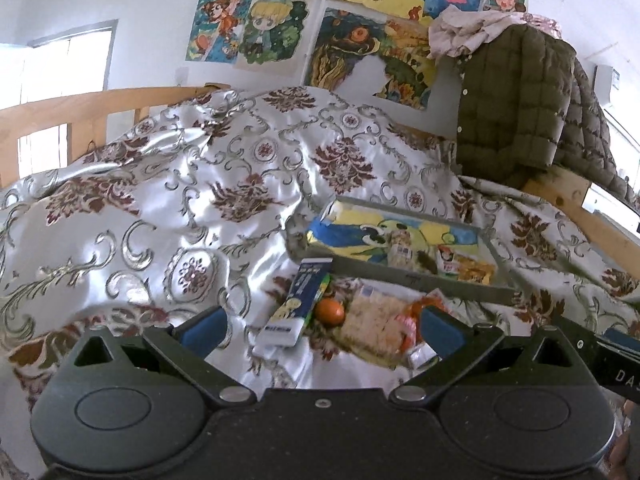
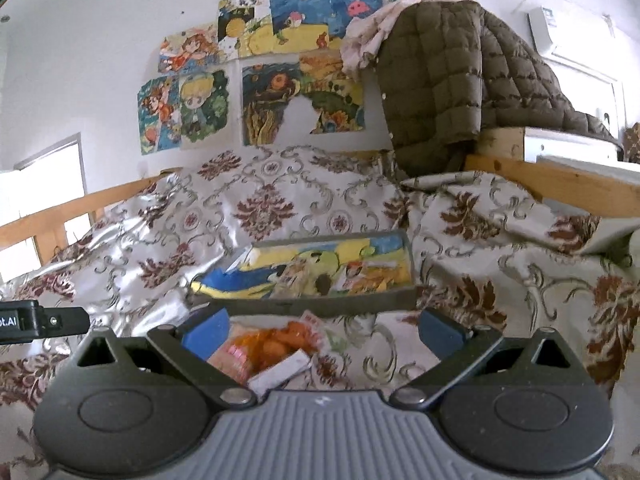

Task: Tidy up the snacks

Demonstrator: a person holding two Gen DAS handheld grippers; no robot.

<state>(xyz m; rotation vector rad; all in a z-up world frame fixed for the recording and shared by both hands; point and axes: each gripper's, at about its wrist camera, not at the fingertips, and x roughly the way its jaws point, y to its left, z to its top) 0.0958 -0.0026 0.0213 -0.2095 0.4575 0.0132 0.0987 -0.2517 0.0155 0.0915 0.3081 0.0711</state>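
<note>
A shallow grey box (image 1: 420,280) (image 2: 320,306) lined with a cartoon picture lies on the bed, with a few snack packets (image 1: 452,262) in its right half. In front of it lie loose snacks: a blue-and-white carton (image 1: 298,306), an orange ball-shaped snack (image 1: 330,312), a pale crumbly packet (image 1: 376,322) and an orange packet (image 2: 280,340). My left gripper (image 1: 322,326) stands open just before the loose snacks, holding nothing. My right gripper (image 2: 320,334) is open over the orange packet, with its left finger close to it.
A patterned satin bedspread (image 1: 180,200) (image 2: 500,240) covers the bed in rumpled folds. Wooden bed rails (image 1: 80,108) (image 2: 560,180) run along the left and right. A quilted olive jacket (image 1: 520,100) (image 2: 448,80) hangs at the back right. Drawings cover the wall.
</note>
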